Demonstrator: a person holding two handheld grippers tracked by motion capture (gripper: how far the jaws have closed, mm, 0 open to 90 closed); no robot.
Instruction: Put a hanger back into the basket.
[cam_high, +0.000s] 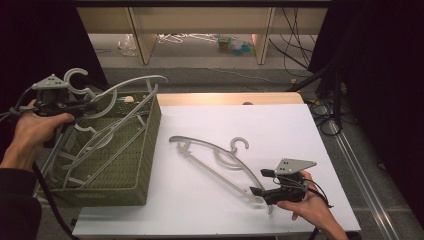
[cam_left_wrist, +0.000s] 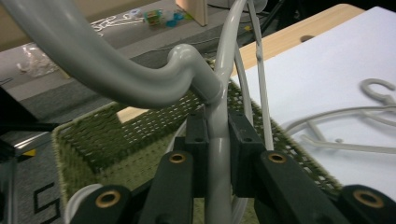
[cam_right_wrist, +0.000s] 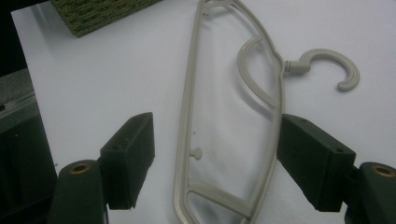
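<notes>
My left gripper (cam_high: 92, 106) is shut on the thin bar of a grey plastic hanger (cam_high: 131, 81) and holds it tilted over the green woven basket (cam_high: 145, 165) at the table's left. In the left gripper view the pads of that gripper (cam_left_wrist: 217, 140) clamp the hanger (cam_left_wrist: 116, 79) just below its curved neck, above the basket (cam_left_wrist: 102, 135). A second grey hanger (cam_high: 210, 150) lies flat on the white table top. My right gripper (cam_high: 257, 192) stands open at its near end. In the right gripper view the gripper (cam_right_wrist: 215, 158) straddles that hanger (cam_right_wrist: 278, 93), whose end lies between the jaws.
Several more grey hangers (cam_high: 100, 145) lie inside the basket. The white sheet (cam_high: 280, 125) covers a wooden table (cam_high: 225, 98). Beyond its far edge are floor, cables (cam_high: 300, 60) and shelf legs (cam_high: 142, 45). A corner of the basket (cam_right_wrist: 93, 14) lies at the upper left of the right gripper view.
</notes>
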